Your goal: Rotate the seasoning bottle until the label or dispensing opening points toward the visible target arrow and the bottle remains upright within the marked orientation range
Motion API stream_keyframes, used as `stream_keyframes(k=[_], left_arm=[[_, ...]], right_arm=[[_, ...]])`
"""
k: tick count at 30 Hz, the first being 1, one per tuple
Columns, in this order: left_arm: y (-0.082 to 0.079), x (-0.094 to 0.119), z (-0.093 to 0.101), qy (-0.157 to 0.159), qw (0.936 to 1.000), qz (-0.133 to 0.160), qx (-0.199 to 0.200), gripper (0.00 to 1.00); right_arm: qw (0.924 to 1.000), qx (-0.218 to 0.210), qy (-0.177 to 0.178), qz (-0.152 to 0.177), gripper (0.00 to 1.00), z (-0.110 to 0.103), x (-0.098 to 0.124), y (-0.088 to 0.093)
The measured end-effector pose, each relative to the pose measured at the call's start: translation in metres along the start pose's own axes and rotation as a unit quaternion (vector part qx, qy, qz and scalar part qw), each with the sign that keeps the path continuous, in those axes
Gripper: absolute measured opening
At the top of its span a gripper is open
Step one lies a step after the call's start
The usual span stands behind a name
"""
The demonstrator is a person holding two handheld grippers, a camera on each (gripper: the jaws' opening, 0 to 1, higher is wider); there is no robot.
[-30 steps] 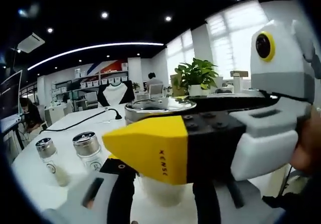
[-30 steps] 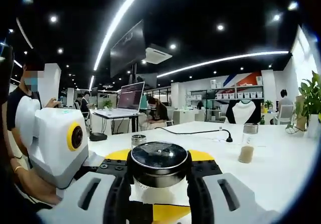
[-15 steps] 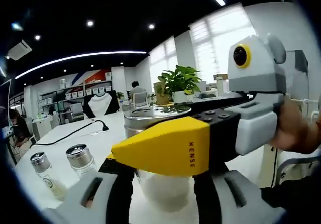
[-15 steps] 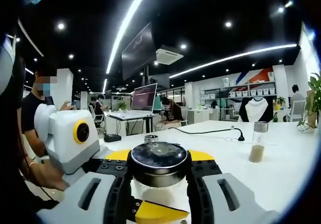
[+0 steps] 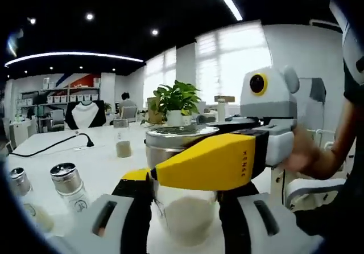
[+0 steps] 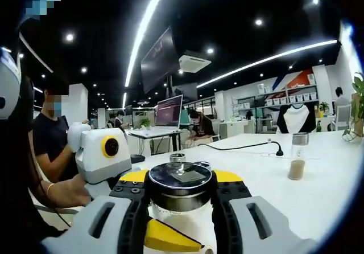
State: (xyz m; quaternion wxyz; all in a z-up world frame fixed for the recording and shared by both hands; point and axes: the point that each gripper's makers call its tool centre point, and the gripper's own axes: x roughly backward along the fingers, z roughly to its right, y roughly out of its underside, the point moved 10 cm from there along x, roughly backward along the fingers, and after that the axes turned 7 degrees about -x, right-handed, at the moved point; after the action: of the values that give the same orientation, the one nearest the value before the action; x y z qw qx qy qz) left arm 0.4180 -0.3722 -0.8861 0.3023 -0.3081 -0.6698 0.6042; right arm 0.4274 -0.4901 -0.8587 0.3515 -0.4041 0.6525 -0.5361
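In the left gripper view, the left hand-held gripper (image 5: 185,220) rises from the bottom centre, its jaws closed against the clear body of the seasoning bottle (image 5: 186,208), which stands upright on the white bench (image 5: 108,163) with pale powder in its lower part. The right hand-held gripper (image 5: 227,160) crosses in from the right, its yellow jaw lying along the bottle's metal cap. Two small shakers (image 5: 68,185) stand at lower left, and a potted plant (image 5: 176,100) sits behind the bottle.

In the right gripper view, the right hand-held gripper (image 6: 180,208) clamps the seasoning bottle (image 6: 180,185) just under its dark lid at lower centre. The left hand-held gripper (image 6: 165,237) shows below and to the left, held by a person's hand (image 6: 71,192). A small jar (image 6: 297,163) stands at right.
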Motion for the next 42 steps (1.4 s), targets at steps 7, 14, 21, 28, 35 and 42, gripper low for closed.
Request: stream_keyframes(k=[7,14,21,28,35,42], left_arm=[[0.002,-0.002,-0.003,0.047,0.9989,-0.004,-0.009,0.49],[0.003,-0.005,-0.002,0.057,0.9975,-0.017,-0.038,0.51],[0.008,-0.008,-0.002,0.065,0.9976,-0.011,-0.018,0.49],[0.007,-0.005,0.0,0.065,0.9975,-0.004,-0.026,0.5],[0.004,-0.004,0.004,0.022,0.9994,0.012,-0.024,0.49],[0.001,-0.003,0.008,-0.043,0.9984,0.028,-0.022,0.48]], right_arm=[[0.9999,0.005,-0.015,-0.004,0.4,-0.003,0.0,-0.002],[0.9997,0.002,-0.015,-0.017,0.4,-0.001,-0.001,0.001],[0.9997,-0.001,-0.014,-0.02,0.4,0.001,0.0,0.003],[0.9996,-0.007,-0.018,-0.022,0.4,-0.001,0.0,0.004],[0.9999,0.004,-0.01,-0.012,0.4,-0.003,0.0,0.001],[1.0,0.0,0.002,0.006,0.4,-0.005,0.0,-0.003]])
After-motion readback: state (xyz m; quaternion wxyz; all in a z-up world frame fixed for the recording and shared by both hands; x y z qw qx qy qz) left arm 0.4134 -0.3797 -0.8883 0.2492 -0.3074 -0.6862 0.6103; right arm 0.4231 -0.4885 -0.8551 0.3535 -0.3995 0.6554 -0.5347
